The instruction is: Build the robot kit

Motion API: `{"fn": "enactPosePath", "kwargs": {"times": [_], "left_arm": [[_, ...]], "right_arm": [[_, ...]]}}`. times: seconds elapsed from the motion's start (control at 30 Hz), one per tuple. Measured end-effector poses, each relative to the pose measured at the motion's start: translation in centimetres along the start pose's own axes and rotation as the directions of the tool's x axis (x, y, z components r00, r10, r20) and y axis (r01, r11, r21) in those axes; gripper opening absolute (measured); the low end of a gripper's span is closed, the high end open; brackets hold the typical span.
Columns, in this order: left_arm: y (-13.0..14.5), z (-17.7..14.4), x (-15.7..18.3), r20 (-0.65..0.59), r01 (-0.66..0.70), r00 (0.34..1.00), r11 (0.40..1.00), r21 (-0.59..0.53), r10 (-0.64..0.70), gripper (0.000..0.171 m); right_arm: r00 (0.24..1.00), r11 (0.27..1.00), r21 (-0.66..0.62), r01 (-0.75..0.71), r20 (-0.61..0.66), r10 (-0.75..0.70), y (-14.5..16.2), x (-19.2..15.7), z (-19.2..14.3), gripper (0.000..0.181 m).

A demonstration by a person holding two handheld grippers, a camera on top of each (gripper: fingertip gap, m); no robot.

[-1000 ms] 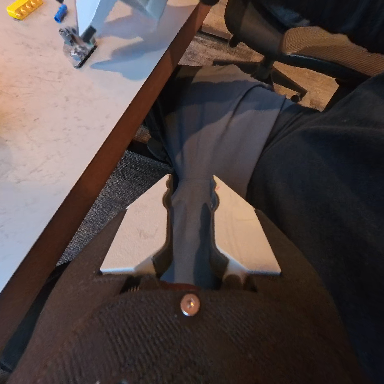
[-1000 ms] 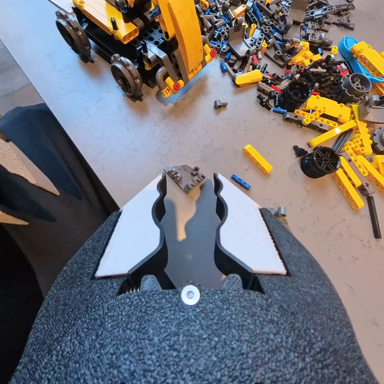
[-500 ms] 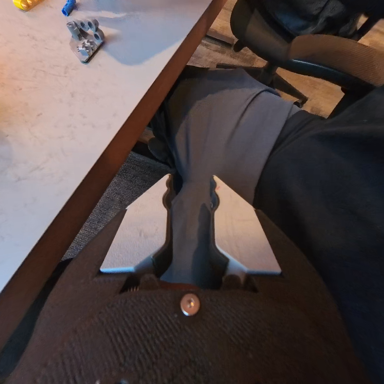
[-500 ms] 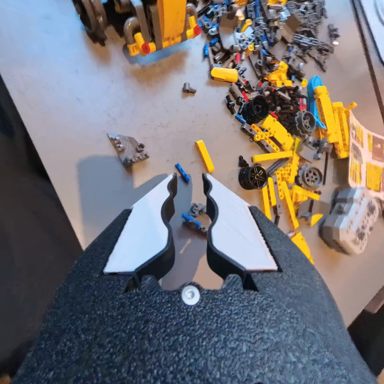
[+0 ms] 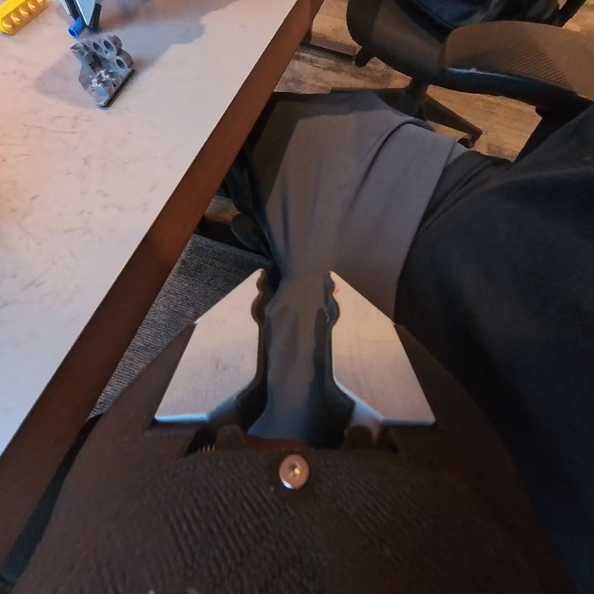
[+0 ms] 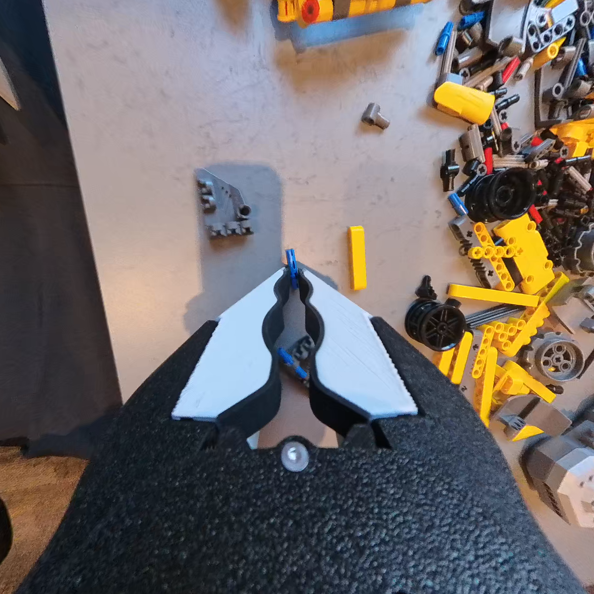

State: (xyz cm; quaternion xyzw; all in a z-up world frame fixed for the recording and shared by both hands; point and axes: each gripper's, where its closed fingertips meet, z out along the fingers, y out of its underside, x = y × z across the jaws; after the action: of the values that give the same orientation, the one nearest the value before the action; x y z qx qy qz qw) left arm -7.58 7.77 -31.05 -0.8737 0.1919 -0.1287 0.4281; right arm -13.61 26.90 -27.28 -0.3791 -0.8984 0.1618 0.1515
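left gripper point(image 5: 294, 276): my two white fingers stand apart with nothing between them, hanging off the table over a grey trouser leg point(image 5: 347, 199), beside the brown wooden table edge point(image 5: 180, 205). an office chair point(image 5: 482, 58) stands beyond. nothing done on this side.

right gripper point(image 6: 292, 273): my fingertips are pinched together on one small blue plastic connector pin point(image 6: 291, 262), which sticks out past the tips just above the pale speckled table top point(image 6: 160, 112). so one pin is in hand; it is joined to nothing that i can see.

count, left to right on the table in the right wrist view:
- one flat grey angled panel piece with studs point(image 6: 223, 205), lying just left of and beyond my tips, apart from the pin.
- one small grey piece with two blue pins point(image 6: 294, 360), seen through the gap under my fingers.
- one smooth yellow bar tile point(image 6: 356, 257), lying alone just right of the tips.
- one small grey elbow connector point(image 6: 374, 117), alone, farther off.
- one lone black spoked wheel point(image 6: 435, 324); a stack of black tyres point(image 6: 501, 194) beyond it, number unclear.
- one yellow built model point(image 6: 340, 9), only its lower edge in view at the top.
- a dense heap of loose yellow, grey and black parts point(image 6: 514, 257) at the right, too tangled to count.
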Motion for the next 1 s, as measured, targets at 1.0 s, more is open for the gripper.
{"fn": "enactPosePath", "kwargs": {"times": [1.0], "left_arm": [[-11.6, 4.2, -5.0, 0.043, -0.388, 0.921, 0.921, 0.026, 0.386, 0.003]], "right_arm": [[0.997, 0.953, 0.292, -0.077, 0.032, 0.071, -2.7, -8.8, -3.3, 0.004]]}}
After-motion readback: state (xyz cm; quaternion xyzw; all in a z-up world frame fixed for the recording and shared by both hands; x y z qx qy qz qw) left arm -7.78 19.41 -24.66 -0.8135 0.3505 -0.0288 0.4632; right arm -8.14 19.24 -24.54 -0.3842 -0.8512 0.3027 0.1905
